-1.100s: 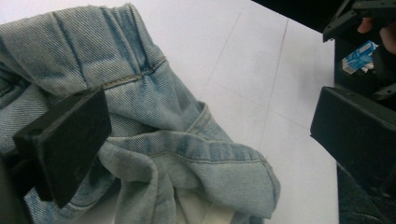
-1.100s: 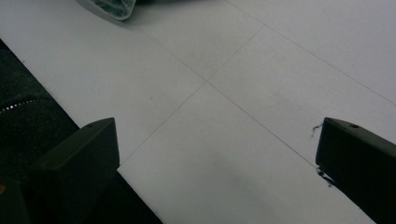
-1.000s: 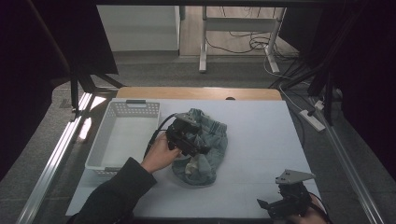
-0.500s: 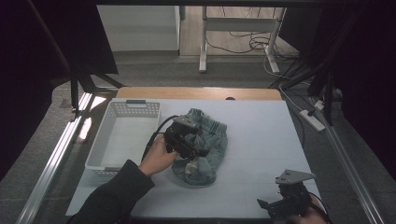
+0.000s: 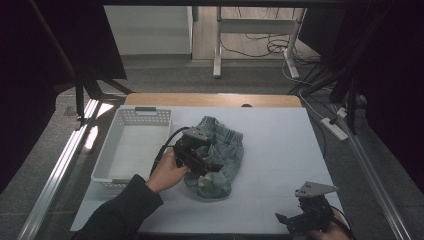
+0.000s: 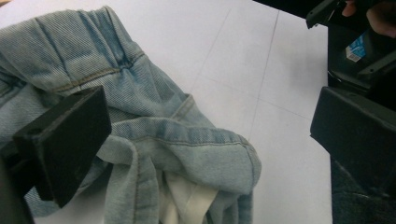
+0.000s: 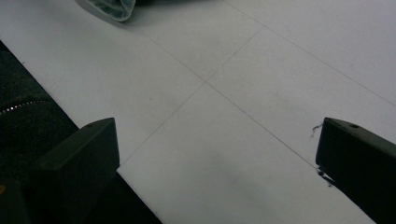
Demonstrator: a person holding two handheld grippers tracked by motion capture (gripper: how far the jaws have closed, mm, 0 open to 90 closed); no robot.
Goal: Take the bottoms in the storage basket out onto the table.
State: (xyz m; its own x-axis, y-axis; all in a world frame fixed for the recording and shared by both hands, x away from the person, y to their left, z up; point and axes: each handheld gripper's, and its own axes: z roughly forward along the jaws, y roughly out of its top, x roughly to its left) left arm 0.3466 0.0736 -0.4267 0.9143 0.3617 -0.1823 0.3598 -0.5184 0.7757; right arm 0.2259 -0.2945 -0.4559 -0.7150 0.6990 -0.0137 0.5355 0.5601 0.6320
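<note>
**Clearly, a thin grab is the risk**

The left gripper (image 5: 212,164) hovers over the crumpled denim shorts (image 5: 220,155) in the middle of the white table (image 5: 280,145), jaws wide open, holding nothing. It may catch only one loose fold (image 6: 187,135), so the shorts unroll and drag beside the white basket (image 5: 131,147). The right gripper (image 5: 290,222) waits open and empty.

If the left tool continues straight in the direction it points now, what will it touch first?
Most likely the crumpled denim garment. The left tool has its jaws wide open with the folded blue cloth lying between and just ahead of them. Depth is hard to judge, but nothing else sits nearer in that line than the cloth.
</note>
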